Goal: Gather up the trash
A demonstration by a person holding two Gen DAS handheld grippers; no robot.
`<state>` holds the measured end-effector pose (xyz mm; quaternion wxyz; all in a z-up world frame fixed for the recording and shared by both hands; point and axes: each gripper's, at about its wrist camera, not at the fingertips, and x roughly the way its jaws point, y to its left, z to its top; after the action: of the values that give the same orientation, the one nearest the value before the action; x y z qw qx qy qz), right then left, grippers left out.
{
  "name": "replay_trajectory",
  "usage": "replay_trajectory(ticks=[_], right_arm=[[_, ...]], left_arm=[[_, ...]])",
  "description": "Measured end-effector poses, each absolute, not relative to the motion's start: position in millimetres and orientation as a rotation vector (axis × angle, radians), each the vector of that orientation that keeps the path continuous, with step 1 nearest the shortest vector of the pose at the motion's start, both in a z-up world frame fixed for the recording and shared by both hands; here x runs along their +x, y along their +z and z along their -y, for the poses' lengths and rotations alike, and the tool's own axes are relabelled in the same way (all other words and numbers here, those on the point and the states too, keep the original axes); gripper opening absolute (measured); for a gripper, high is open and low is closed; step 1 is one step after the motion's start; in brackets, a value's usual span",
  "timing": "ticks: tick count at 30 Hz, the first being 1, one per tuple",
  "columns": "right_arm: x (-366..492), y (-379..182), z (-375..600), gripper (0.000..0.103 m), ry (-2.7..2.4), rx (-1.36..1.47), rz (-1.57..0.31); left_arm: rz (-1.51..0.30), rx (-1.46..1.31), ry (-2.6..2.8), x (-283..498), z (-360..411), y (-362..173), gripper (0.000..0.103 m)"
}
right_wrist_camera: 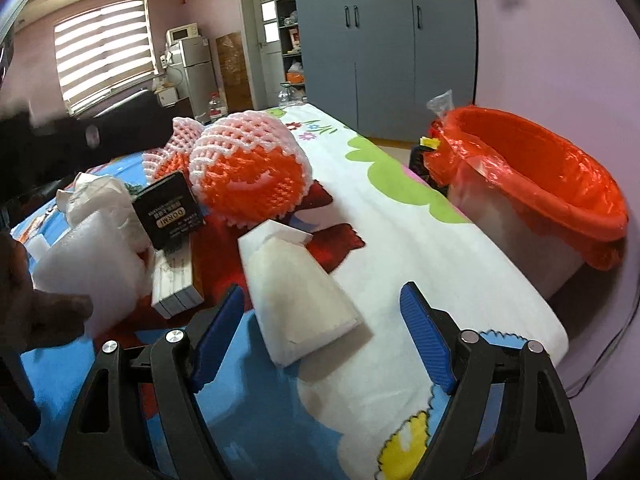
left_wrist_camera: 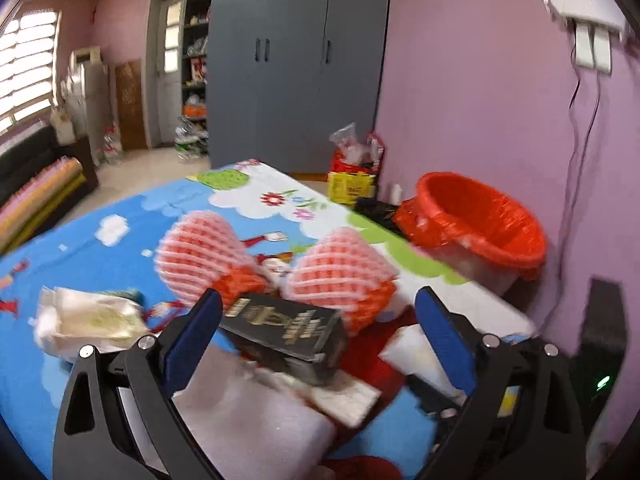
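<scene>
Beside the red-lined bin (right_wrist_camera: 536, 184), released right tongs (right_wrist_camera: 320, 340) straddle white foam (right_wrist_camera: 296, 292); only the left view shows released left tongs (left_wrist_camera: 316, 320) over the black box (left_wrist_camera: 288, 332).

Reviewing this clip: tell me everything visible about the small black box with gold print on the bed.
The black box is a small carton, cardboard by its look, with gold lettering and an emblem on its faces. It looks closed and undamaged. It lies tilted, propped on a flat white box, beside white foam pieces and just in front of two pink-and-orange foam fruit nets. In the left wrist view it sits between the open left tongs, whose pads do not press it.
</scene>
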<state>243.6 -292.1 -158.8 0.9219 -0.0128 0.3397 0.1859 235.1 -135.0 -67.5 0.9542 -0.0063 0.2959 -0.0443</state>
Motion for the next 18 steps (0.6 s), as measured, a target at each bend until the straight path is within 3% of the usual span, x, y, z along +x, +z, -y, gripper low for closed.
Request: replay_trajectory(ticks=[2,10,18], right_arm=[[243.4,-158.0,288.3,0.051,0.406,-0.031,-0.696],[235.0,-156.9,279.1,0.044,0.418,-0.030,-0.688],[224.8,-154.3,292.4,0.044,0.387,0.028,-0.687]], left_arm=[[-0.614,-0.022,-0.045,237.0,125.1,-70.3,0.094],[-0.660,-0.079,0.090,244.4,74.9,-80.4,0.094],[-0.674,-0.104,-0.036,239.3,103.4,-77.1,0.096]])
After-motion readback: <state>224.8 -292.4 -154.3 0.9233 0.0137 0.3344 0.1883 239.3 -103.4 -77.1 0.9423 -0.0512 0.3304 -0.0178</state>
